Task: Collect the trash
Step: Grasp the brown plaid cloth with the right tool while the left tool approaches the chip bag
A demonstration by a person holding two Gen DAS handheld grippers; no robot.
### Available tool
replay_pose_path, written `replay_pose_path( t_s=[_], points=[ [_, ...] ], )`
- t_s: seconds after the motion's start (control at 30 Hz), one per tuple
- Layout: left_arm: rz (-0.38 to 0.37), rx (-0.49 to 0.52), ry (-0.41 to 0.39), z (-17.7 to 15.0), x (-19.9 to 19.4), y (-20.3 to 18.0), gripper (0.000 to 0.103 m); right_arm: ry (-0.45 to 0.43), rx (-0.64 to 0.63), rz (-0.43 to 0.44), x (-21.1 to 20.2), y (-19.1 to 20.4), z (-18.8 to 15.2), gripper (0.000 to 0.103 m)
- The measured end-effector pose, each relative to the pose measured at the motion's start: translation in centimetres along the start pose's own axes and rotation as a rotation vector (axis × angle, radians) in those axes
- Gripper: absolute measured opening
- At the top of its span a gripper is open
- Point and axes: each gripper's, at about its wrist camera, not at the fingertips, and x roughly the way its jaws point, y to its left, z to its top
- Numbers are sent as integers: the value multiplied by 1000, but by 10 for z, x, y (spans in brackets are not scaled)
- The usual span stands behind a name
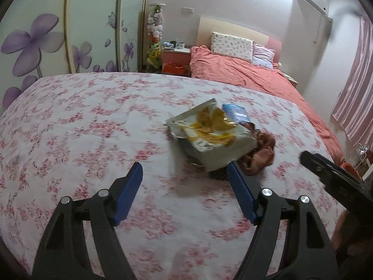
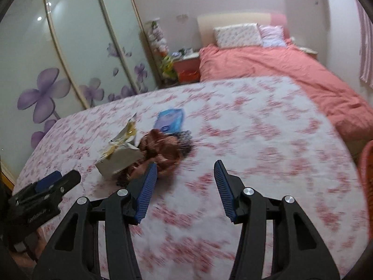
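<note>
A crumpled white and yellow snack bag (image 1: 211,135) lies on a floral bedspread (image 1: 93,121). A blue wrapper (image 1: 235,113) lies behind it, a brown crumpled item (image 1: 261,154) to its right and a dark patterned wrapper (image 1: 216,175) under it. My left gripper (image 1: 185,170) is open and empty, its right fingertip just in front of the bag. In the right wrist view the bag (image 2: 121,151), the blue wrapper (image 2: 170,120) and the brown item (image 2: 160,149) lie ahead to the left. My right gripper (image 2: 185,166) is open and empty, its left finger close to the brown item.
A second bed with a coral cover (image 1: 256,77) and pillows (image 1: 230,45) stands behind. A bedside table (image 1: 176,54) holds mugs. Wardrobe doors with purple flowers (image 1: 35,39) are on the left. Pink curtains (image 1: 356,88) hang at the right.
</note>
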Motion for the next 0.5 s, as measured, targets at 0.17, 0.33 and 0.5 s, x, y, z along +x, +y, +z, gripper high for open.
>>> replay_pose_path(
  t_s=[0.17, 0.33, 0.5],
  points=[
    [-1, -23, 12, 0, 7, 12, 74, 51, 50, 19, 35, 11, 10, 51],
    [-6, -33, 15, 1, 10, 16, 74, 103, 43, -3, 59, 17, 11, 39],
    [-8, -29, 17, 1, 12, 14, 74, 92, -32, -24, 47, 22, 2, 7]
  ],
)
